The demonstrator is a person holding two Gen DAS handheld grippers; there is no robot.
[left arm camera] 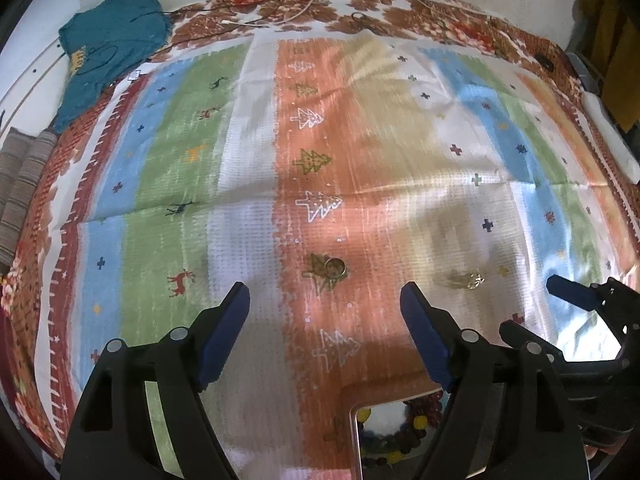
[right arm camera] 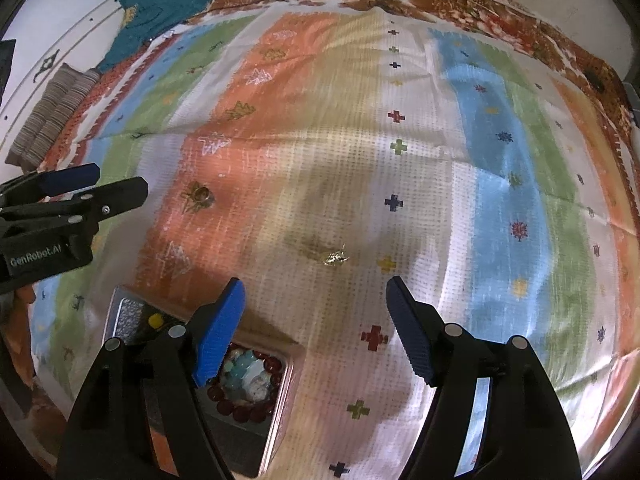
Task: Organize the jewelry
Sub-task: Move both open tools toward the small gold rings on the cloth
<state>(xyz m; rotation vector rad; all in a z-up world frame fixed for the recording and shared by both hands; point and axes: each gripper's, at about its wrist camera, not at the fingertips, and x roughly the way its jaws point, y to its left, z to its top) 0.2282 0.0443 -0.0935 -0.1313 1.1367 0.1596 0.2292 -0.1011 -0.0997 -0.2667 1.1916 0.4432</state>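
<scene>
Striped cloth (left arm camera: 248, 184) spread flat, teal garment (left arm camera: 108, 44) at eleven o'clock. My left fingers (left arm camera: 325, 334) and right fingers (right arm camera: 316, 330) spread wide, empty.

Striped cloth (left arm camera: 240, 168) under ring (left arm camera: 335, 267), gold trinket (right arm camera: 335, 258), bead tray (right arm camera: 280, 420).

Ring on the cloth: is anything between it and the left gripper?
Nothing visible. The ring lies alone on the cloth, just ahead of the open left gripper; only bare fabric lies between them.
</scene>
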